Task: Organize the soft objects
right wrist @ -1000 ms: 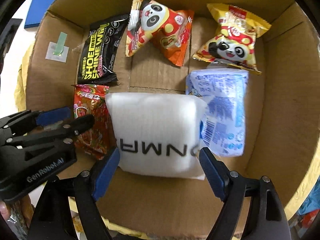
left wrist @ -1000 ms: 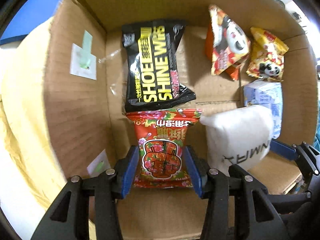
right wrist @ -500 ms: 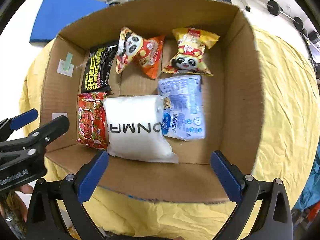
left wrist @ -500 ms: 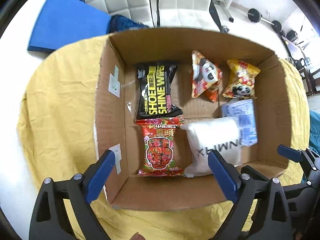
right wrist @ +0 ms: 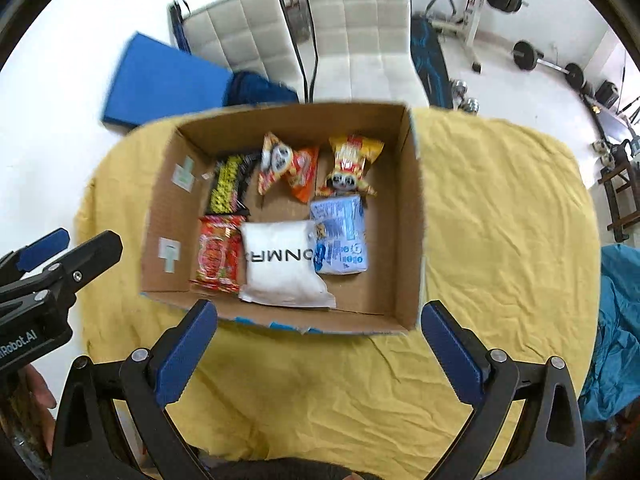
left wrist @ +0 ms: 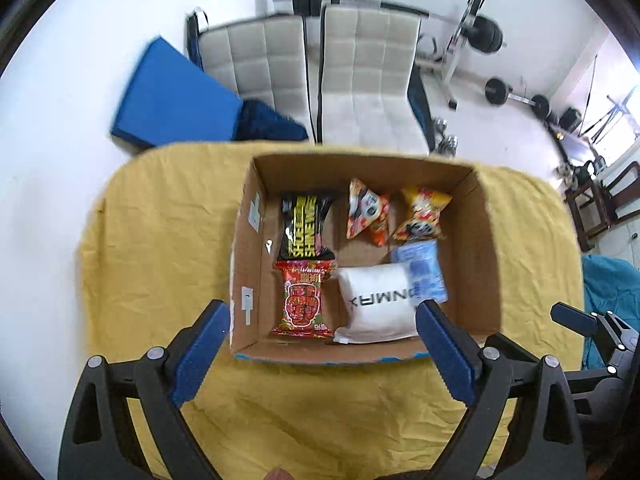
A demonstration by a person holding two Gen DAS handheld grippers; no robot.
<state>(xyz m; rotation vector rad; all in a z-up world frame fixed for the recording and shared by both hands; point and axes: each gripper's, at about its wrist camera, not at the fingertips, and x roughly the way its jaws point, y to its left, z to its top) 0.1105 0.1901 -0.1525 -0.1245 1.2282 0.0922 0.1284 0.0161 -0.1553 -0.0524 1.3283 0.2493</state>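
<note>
- Cardboard box (left wrist: 476, 248), open-topped, standing on a yellow cloth (left wrist: 160, 248) that covers the tabletop.
- Back row of the box, left to right: black packet with yellow lettering (left wrist: 304, 230); orange panda snack bag (left wrist: 366, 216); yellow panda snack bag (left wrist: 422, 214).
- Front row, left to right: red patterned packet (left wrist: 303, 304), lying flat just in front of the black packet; white pillow pack (left wrist: 378, 304), touching the red packet's right edge; pale blue tissue pack (left wrist: 422, 272), partly overlapped by the white pack.
- Left gripper (left wrist: 322, 354): above the box's near wall, fingers spread wide, holding nothing.
- Right gripper (right wrist: 320, 356): likewise raised over the near wall, fingers released and empty.
- Beyond the tabletop: two pale padded chairs (right wrist: 360, 32), a blue mat (right wrist: 164, 80) on the white floor, weight equipment (left wrist: 484, 36) at the far right.
- Teal fabric (right wrist: 616, 320) at the right edge.
</note>
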